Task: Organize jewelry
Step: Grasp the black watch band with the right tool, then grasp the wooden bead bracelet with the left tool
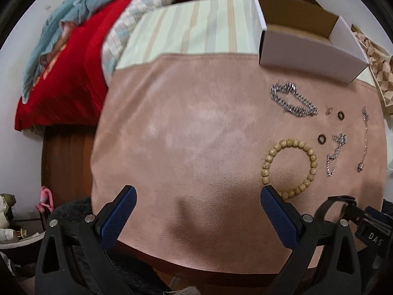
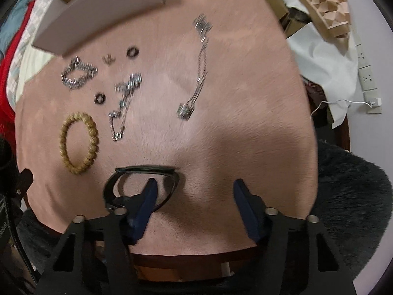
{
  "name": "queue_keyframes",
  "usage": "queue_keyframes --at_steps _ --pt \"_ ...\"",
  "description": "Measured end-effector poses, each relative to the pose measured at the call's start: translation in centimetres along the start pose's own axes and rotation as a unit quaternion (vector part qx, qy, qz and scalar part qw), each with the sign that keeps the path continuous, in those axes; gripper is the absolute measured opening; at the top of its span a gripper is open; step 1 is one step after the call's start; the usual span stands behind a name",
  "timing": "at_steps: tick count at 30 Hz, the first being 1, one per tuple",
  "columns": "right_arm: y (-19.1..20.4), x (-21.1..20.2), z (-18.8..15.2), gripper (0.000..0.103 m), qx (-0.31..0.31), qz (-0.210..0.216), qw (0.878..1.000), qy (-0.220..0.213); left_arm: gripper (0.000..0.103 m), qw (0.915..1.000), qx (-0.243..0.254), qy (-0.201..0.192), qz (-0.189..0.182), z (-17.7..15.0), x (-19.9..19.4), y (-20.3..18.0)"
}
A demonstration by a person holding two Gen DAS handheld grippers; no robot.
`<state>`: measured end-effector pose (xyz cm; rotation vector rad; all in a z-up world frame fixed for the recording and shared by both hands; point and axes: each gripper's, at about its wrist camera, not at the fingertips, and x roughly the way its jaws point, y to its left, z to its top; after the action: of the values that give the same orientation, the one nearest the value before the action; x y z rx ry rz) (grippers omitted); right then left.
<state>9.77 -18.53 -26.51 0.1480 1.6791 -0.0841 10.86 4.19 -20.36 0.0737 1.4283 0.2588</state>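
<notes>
Jewelry lies on a pink cloth (image 1: 184, 135). A wooden bead bracelet (image 1: 289, 169) (image 2: 79, 142), a thick silver chain (image 1: 292, 100) (image 2: 78, 75), two dark rings (image 1: 321, 139) (image 1: 341, 115), a thin silver necklace (image 1: 335, 152) (image 2: 125, 100) and a long silver chain (image 1: 364, 137) (image 2: 197, 71) lie on it. A black band (image 2: 141, 186) hangs around my right gripper's left finger (image 2: 147, 199). My left gripper (image 1: 196, 196) is open and empty, left of the bracelet. My right gripper (image 2: 196, 191) is open. An open white box (image 1: 302, 36) (image 2: 98, 7) stands behind the jewelry.
Red and teal clothes (image 1: 68, 56) lie at the left. A striped cloth (image 1: 196, 32) lies behind the pink one. A patterned wooden item (image 2: 324, 2), white fabric and a power strip (image 2: 367, 73) are at the right. A dark furry cushion (image 2: 351, 191) is near the front edge.
</notes>
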Motion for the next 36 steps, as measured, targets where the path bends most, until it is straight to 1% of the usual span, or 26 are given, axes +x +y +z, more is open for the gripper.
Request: queue_keyframes --at_steps 1,2,3,4,6,8,9,10,11,13,14,15,16,18,19,20,23,27,29,36 --pt "0.3 0.4 0.0 0.049 -0.005 -0.002 1.0 0.005 0.103 1.0 0.001 0.006 -0.006 0.0 0.5 -0.2" --pt "0.6 0.3 -0.1 0.036 -0.014 -0.01 1.0 -0.004 0.103 0.9999 0.001 0.011 -0.013 0.1 0.9 -0.4" --pt "0.9 0.1 -0.1 0.015 -0.02 -0.01 1.0 -0.01 0.103 0.9996 0.0 0.017 -0.023 0.2 1.4 -0.6" --pt "1.0 0.0 -0.1 0.008 -0.022 -0.007 1.0 -0.013 0.103 0.9991 -0.001 0.025 -0.034 0.3 1.8 -0.9" --pt "0.6 -0.6 0.0 0.004 -0.014 -0.004 0.999 -0.031 0.103 0.9978 -0.001 0.036 -0.055 0.5 2.6 -1.5" --pt "0.4 -1.3 0.4 0.004 -0.008 -0.014 0.999 -0.046 0.102 0.9969 0.001 0.041 -0.067 0.9 3.2 -2.2" --pt "0.2 -1.5 0.8 0.004 -0.006 -0.014 0.999 -0.053 0.1 0.9964 0.005 0.042 -0.074 1.1 3.4 -2.6" --pt "0.2 -1.7 1.1 0.004 -0.004 -0.016 0.998 -0.056 0.091 0.9962 0.01 0.04 -0.077 1.2 3.6 -3.1" --pt "0.0 -1.8 1.4 0.004 -0.003 -0.019 0.998 -0.059 0.078 0.9964 0.018 0.04 -0.073 1.4 3.8 -3.6" --pt "-0.3 -1.9 2.1 0.004 0.0 -0.022 0.998 -0.064 0.065 0.9958 0.031 0.044 -0.074 1.5 3.9 -4.3" --pt "-0.4 -2.0 2.3 0.004 0.003 -0.023 0.998 -0.066 0.061 0.9957 0.037 0.043 -0.073 1.5 3.9 -4.6" --pt "-0.5 -2.2 2.4 0.004 0.005 -0.024 0.997 -0.069 0.061 0.9958 0.04 0.036 -0.073 1.4 3.8 -4.8" --pt "-0.8 -2.2 2.6 0.004 0.007 -0.025 0.997 -0.071 0.058 0.9958 0.045 0.029 -0.074 1.4 3.6 -5.1" --pt "-1.5 -1.9 2.8 0.004 0.01 -0.023 0.997 -0.072 0.043 0.9948 0.054 0.014 -0.085 1.3 3.1 -5.5" --pt "-1.6 -1.9 2.7 0.004 0.011 -0.024 0.997 -0.073 0.023 0.9935 0.059 0.01 -0.097 1.3 2.9 -5.7" --pt "-1.7 -1.9 2.7 0.004 0.012 -0.024 0.997 -0.073 0.007 0.9928 0.065 0.009 -0.101 1.3 2.7 -6.0" --pt "-1.8 -2.2 2.4 0.004 0.012 -0.024 0.997 -0.078 0.007 0.9913 0.078 -0.003 -0.106 1.0 2.1 -6.7" --pt "-2.1 -2.8 2.4 0.004 0.012 -0.02 0.996 -0.09 0.007 0.9902 0.075 -0.018 -0.116 0.7 0.5 -6.2" --pt "-1.8 -3.3 2.0 0.004 0.013 -0.016 0.995 -0.095 0.007 0.9894 0.073 -0.025 -0.123 1.0 -1.7 -5.9" --pt "-1.1 -5.6 1.3 0.003 0.005 0.0 0.992 -0.123 0.007 0.9853 0.072 -0.055 -0.145 1.1 -5.6 -4.3"
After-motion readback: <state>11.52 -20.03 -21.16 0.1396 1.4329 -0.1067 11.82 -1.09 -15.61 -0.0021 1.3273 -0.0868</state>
